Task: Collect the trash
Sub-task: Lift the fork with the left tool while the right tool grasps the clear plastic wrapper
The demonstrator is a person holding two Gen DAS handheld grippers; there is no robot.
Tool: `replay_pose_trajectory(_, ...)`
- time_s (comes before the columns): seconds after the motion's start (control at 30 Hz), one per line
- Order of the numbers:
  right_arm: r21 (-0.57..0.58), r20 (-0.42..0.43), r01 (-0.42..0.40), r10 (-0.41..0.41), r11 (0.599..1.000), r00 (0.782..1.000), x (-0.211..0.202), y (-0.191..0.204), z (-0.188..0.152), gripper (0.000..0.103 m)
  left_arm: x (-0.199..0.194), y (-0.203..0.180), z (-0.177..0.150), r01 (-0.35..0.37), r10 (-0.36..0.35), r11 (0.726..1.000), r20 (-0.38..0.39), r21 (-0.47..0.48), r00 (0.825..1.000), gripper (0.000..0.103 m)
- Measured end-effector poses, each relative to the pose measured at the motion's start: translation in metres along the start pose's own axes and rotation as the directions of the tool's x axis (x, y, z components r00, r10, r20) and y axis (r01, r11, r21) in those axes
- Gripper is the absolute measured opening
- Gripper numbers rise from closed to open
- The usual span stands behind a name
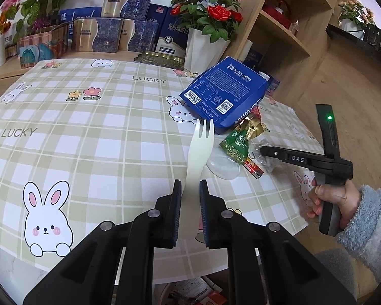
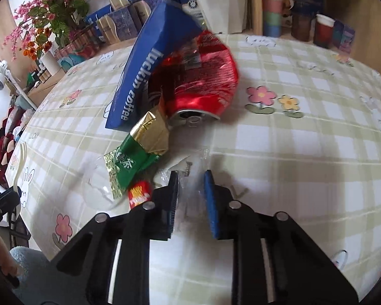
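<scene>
My left gripper is shut on the handle of a white plastic fork, held above the table, tines pointing away. The fork also shows in the right wrist view. My right gripper is closed around a clear plastic wrapper lying on the tablecloth; it shows from the side in the left wrist view. A blue luckin coffee box, a crushed red can, a green-gold packet and a small red wrapper lie in a pile beside it.
A clear plastic lid lies by the packets. The plaid tablecloth covers the table. A white vase of red roses, stacked boxes and a wooden shelf stand behind. A bin with trash sits below the table's near edge.
</scene>
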State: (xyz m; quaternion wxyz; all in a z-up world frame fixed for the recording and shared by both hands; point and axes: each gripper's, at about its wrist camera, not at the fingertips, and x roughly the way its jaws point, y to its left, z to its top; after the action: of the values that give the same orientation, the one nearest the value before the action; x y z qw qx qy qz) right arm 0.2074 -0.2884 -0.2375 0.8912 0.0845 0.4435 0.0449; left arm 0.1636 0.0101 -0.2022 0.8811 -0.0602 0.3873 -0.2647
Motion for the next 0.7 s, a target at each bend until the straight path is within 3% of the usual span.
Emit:
replay_pose_trajectory(0.37,0.073,0.084,-0.018,0.012,0.997,0.996,-0.048,-0.022,-0.024,0.023,-0.014,-0.02,-0.009,0.028,-0.029,0.999,0.007,0.04,1.0,0.014)
replay_pose_trajectory(0.7,-0.002,0.133,-0.072,0.072,0.997,0.988,-0.097,0.0,-0.06,0.023,-0.033,-0.042,-0.027,0.051,-0.051,0.996,-0.003,0.073,0.999,0.014)
